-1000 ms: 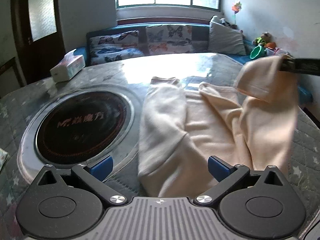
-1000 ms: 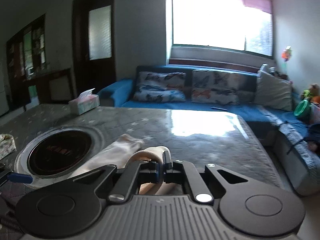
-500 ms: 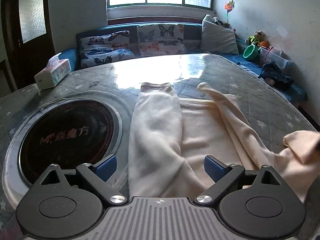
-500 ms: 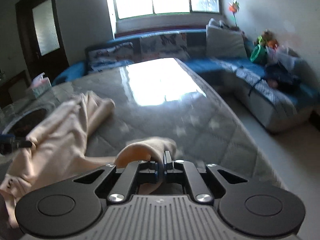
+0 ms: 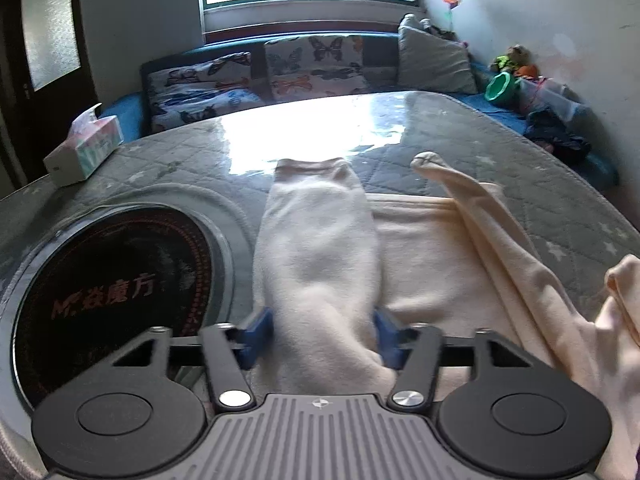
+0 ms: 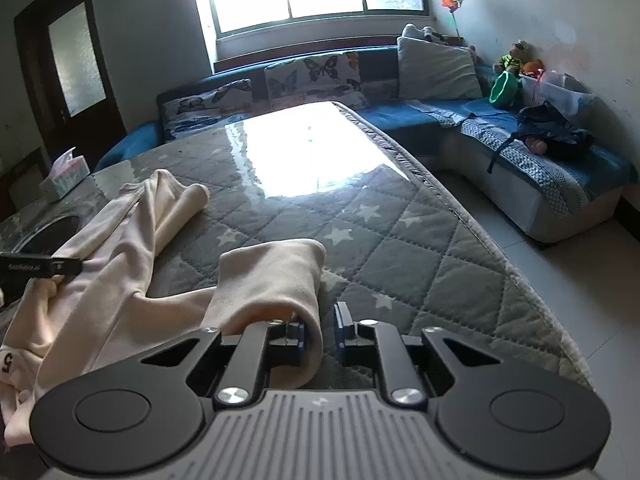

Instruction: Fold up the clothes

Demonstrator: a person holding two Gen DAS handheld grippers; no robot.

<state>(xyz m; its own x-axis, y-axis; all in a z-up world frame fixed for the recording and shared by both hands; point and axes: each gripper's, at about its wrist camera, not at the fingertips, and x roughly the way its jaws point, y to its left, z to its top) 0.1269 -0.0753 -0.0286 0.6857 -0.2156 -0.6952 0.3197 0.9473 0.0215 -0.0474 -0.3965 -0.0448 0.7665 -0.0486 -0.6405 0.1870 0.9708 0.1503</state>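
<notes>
The cream garment [image 5: 432, 248] lies spread on the quilted table [image 6: 400, 248]. The left gripper [image 5: 322, 336] has just been closing, its pads around one sleeve. The right gripper [image 6: 320, 336] has just been opening, a narrow gap, the cuff [image 6: 280, 276] loose between.

Between my left tongs [image 5: 322, 336] lies a soft, fleecy cream cloth sleeve [image 5: 320, 248], matt and slightly fuzzy. The tongs themselves look like matt black plastic with blue rubbery pads [image 5: 256, 332] and shiny metal pivot screws [image 5: 235, 398]. To their left sits a glossy dark glass cooktop [image 5: 112, 288] ringed by brushed metal. The desk [image 5: 540, 208] ahead wears a quilted grey cloth under a clear, glossy sheet that throws back the window glare. Beside my right tongs [image 6: 320, 336], the other cuff [image 6: 272, 280] shows the same matt fleece. Far left, a tissue box [image 5: 84, 148] looks like smooth printed card.
</notes>
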